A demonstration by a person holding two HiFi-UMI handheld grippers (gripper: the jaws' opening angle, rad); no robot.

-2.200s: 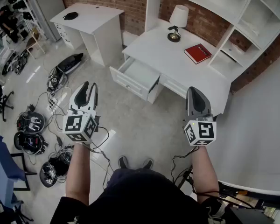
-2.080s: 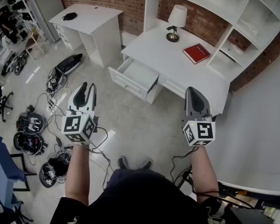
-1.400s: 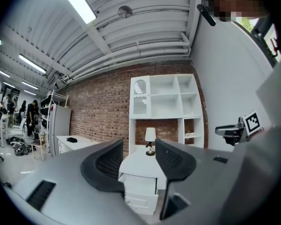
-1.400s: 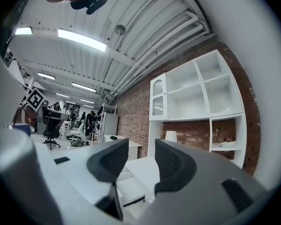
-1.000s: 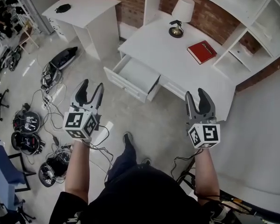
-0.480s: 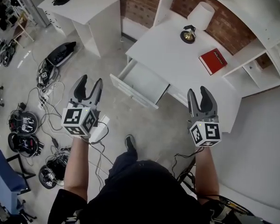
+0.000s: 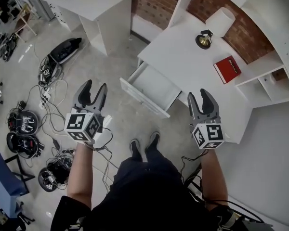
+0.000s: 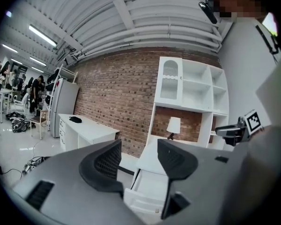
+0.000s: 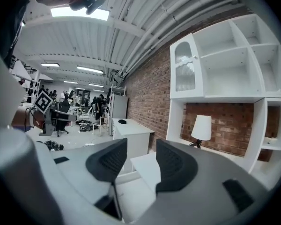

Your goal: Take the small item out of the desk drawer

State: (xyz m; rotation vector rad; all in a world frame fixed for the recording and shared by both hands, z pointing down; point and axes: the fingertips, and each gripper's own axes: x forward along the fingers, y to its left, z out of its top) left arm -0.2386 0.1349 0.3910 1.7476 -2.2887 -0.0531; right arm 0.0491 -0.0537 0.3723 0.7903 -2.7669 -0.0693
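A: Where to look for the small item?

B: Inside the open drawer (image 7: 153,86), pulled out under the left part of the counter (image 7: 192,52), well apart from both grippers. Not possible to make out the item itself. Only a white, bare-looking drawer bottom in the head view.

A: And the jaws?

B: On the left gripper (image 7: 94,87), moderately apart with nothing between them, only the far drawer seen through the gap. On the right gripper (image 7: 198,95), the same: parted by a medium gap and empty.

A: How to expect the item to handle?

B: Probably light, being small enough to escape notice in there. Stiff or soft, slippery or not: impossible to say from here. Safer to assume something easy to push away across the smooth drawer bottom.

A: Where to take hold, then?

B: Likely across the narrowest sides, from above, with the jaws lowered behind the drawer front. Better to close slowly and to lift straight up. Enough to use one gripper, perhaps with the other steadying the drawer front.
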